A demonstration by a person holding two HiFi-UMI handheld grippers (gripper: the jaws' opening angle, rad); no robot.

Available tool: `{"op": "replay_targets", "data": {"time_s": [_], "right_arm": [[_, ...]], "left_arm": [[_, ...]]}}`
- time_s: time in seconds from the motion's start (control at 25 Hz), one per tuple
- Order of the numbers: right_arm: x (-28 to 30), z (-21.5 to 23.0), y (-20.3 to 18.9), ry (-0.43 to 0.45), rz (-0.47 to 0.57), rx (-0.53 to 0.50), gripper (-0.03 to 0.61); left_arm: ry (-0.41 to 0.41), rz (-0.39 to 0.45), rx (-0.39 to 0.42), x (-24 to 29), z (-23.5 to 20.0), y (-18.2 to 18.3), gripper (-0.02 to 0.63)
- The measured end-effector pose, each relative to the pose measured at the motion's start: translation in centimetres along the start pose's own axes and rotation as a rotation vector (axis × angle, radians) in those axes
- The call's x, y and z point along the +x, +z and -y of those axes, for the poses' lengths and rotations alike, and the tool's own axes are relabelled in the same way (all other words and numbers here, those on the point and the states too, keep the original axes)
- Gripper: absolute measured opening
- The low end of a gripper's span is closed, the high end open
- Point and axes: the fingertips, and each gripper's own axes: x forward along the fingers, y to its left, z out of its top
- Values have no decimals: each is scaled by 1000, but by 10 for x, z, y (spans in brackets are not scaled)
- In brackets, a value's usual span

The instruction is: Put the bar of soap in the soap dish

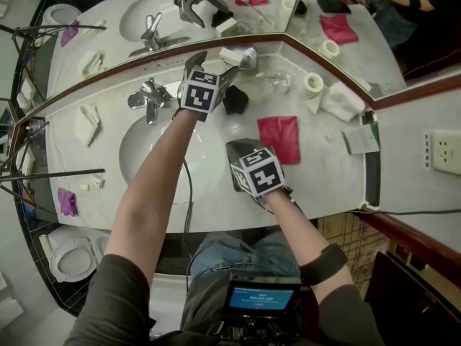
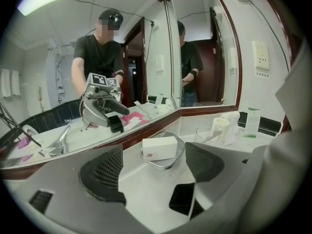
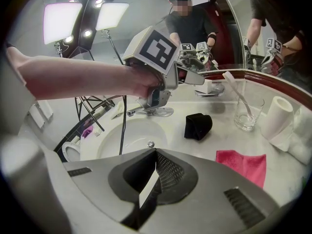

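The bar of soap (image 2: pixel 159 147), a white box with red print, lies in the shiny metal soap dish (image 2: pixel 165 164) against the mirror's foot. My left gripper (image 2: pixel 155 167) stands wide open just short of it, its dark pads (image 2: pixel 105 172) either side and apart from the box. From the head view the soap (image 1: pixel 231 55) and dish (image 1: pixel 250 62) sit just past the left gripper (image 1: pixel 215 65). My right gripper (image 1: pixel 235 150) hovers over the counter's front by the basin, shut with nothing in it, as the right gripper view (image 3: pixel 155 168) also shows.
A chrome tap (image 1: pixel 150 96) and the round basin (image 1: pixel 151 153) lie left. A black folded cloth (image 1: pixel 235 99) sits just behind the left gripper, a red cloth (image 1: pixel 279 137) to the right, a glass (image 1: pixel 277 82) and a paper roll (image 1: pixel 313 83) beyond. Mirrors back the counter.
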Motion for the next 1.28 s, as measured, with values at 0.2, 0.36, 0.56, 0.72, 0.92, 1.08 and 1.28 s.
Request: {"op": "replay_targets", "data": {"time_s": [0.2,0.36,0.56,0.72,0.92,1.08,1.28], "right_arm": [[-10,-6,3,7,-13,-7,17],[-24,-7,8,4,-18,-29,17],[-45,-3,11,-11,-13,-54,17],[-59,5,7,-24,-12,-49,17],[-77,9,9,-32,6,-52,17],[-92,11,6,-24,22,-60,17],[-118,30,-4,-52,51,-44,17]], "left_arm": [[20,0,-50,-44,-7,7,393],[40,24,-62,-85,-7,19,370],[82,53,-65,-140,-4,23,228],[102,56,-73,-175,7,12,147],[136,67,-97,-208,18,3,73],[178,88,-122,-233,28,-1,7],[212,108,-168,-260,46,-7,0]]}}
